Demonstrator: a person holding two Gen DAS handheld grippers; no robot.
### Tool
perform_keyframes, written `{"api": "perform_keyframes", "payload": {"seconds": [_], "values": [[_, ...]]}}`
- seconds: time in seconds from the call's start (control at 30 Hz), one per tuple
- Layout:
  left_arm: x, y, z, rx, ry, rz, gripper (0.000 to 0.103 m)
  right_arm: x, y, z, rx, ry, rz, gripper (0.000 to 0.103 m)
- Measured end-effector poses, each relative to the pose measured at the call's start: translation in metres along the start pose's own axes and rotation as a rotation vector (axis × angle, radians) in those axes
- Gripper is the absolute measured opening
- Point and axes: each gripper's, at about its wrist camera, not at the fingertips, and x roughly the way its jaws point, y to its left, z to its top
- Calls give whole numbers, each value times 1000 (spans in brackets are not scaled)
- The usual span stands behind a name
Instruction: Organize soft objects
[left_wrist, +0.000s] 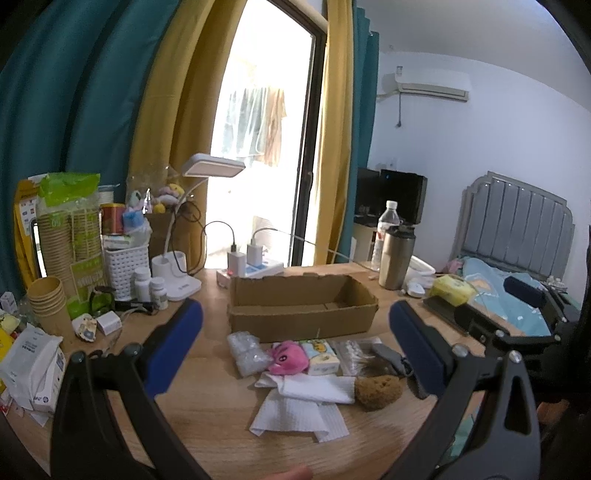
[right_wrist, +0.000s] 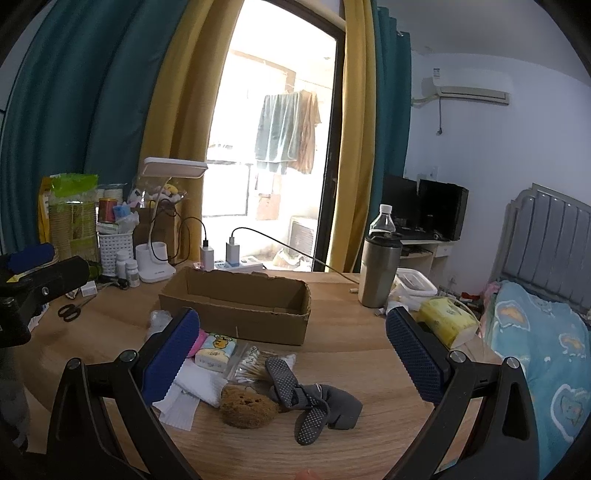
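1. Cardboard: open brown cardboard box (right_wrist: 236, 306) on the wooden counter (right_wrist: 351, 354), beyond the soft things, long axis across both views.
2. Grey dotted-sole socks (right_wrist: 314, 402) low between the spread, empty right gripper (right_wrist: 291, 354) pads; nearly hidden in the left view.
3. Brown sponge (left_wrist: 378, 391) beside folded white cloth (left_wrist: 314, 389), below-centre of the released left gripper (left_wrist: 295, 347).
4. Pink plush toy (left_wrist: 286, 356) clear in the left view, half-masked in the right.
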Motion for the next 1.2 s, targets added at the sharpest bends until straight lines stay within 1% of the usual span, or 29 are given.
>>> {"api": "perform_keyframes", "payload": {"seconds": [1.2], "values": [[1, -1, -2, 0, 15, -1, 102, 2, -3, -4, 6, 3, 7, 103]]}}
